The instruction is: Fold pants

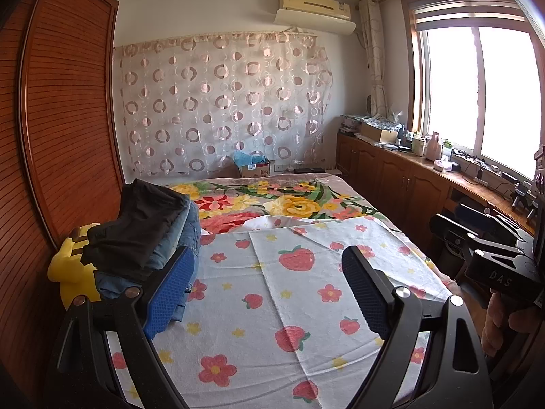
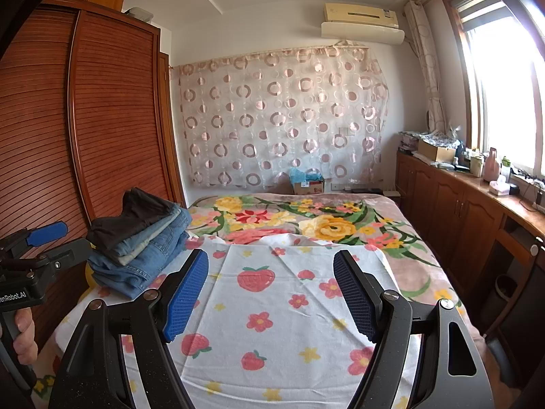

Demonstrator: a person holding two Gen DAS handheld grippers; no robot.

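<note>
We hold both grippers, left gripper [image 1: 269,289] and right gripper [image 2: 270,294], jaws apart and empty. The stacked pants [image 2: 143,238] lie ahead-left, nearer our left gripper.

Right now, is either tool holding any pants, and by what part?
No. The left tool and right tool are both open and empty; the folded pants stack lies untouched.

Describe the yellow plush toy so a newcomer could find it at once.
Start at the tall wooden wardrobe along the bed's left side. Against it sits a stack of folded pants, dark pair on top, jeans below. The yellow plush toy is wedged under that stack, the only bright yellow, dark-striped thing among the clothes.
</note>
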